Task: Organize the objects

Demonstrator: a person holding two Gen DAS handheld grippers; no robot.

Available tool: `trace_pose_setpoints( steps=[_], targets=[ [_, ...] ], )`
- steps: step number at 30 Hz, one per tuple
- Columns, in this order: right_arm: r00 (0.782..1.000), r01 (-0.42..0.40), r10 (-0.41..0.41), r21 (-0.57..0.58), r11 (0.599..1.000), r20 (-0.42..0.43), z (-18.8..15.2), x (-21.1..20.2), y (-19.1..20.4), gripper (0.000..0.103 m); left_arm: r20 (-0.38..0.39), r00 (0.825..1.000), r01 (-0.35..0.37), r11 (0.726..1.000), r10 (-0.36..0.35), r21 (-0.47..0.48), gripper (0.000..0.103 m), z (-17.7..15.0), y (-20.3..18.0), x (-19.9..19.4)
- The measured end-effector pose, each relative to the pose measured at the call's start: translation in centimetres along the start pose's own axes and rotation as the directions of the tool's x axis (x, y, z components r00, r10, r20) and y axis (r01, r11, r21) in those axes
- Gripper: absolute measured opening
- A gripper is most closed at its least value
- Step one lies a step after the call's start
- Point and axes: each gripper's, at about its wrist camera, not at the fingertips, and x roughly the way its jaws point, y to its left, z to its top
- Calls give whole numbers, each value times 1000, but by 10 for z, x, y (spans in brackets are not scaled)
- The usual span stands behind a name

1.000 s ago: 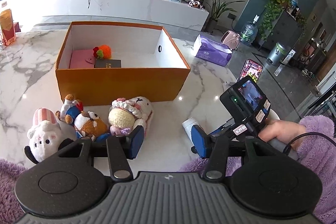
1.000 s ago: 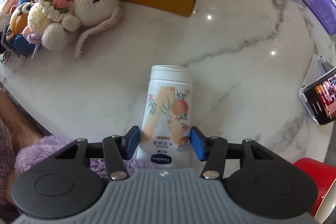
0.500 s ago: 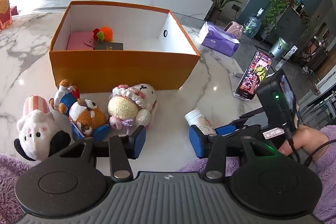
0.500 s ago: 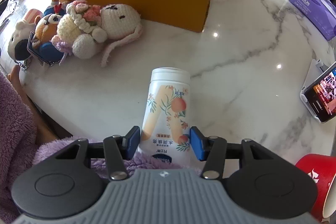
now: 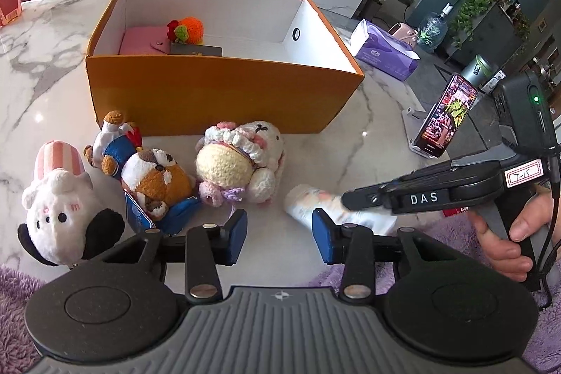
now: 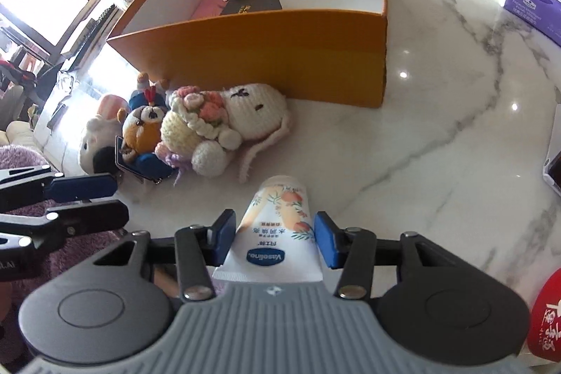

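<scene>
My right gripper (image 6: 271, 239) is closing, and its blue pads press on a white Vaseline lotion tube (image 6: 277, 223), held cap-forward above the marble table (image 6: 438, 128). The left wrist view shows that tube (image 5: 315, 202) blurred, beside my left gripper (image 5: 278, 239). That gripper's jaws are narrowing with only bare table between them, just in front of a crochet sheep doll (image 5: 238, 160). Left of the doll lie a brown bear plush (image 5: 157, 177), a small blue-clad bear (image 5: 112, 146) and a white bunny plush (image 5: 59, 205). Behind them stands an open orange box (image 5: 224, 93).
The box holds a pink wallet (image 5: 143, 41), an orange crochet fruit (image 5: 187, 28) and a dark booklet (image 5: 196, 51). A purple tissue pack (image 5: 385, 53) and a phone on a stand (image 5: 445, 118) sit to the right. A red cup (image 6: 547, 318) is at the near right.
The right gripper has risen with the tube, lifting it off the table and tipping toward the box. The left gripper sank closer to the toys, and its jaws narrowed.
</scene>
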Motion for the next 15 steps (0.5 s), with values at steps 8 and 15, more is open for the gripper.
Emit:
trace_pose_setpoints(
  steps=[8,15],
  targets=[
    [1000,-19,19,19,1000,-14,-1,-1,0,19,-30,999,17,1000,-17,8,48,-1,0,13],
    [995,-45,47,30,999,-88,-20,31,2,48,-102,994,35,999,-34,4,42,-15,3,37]
  ],
)
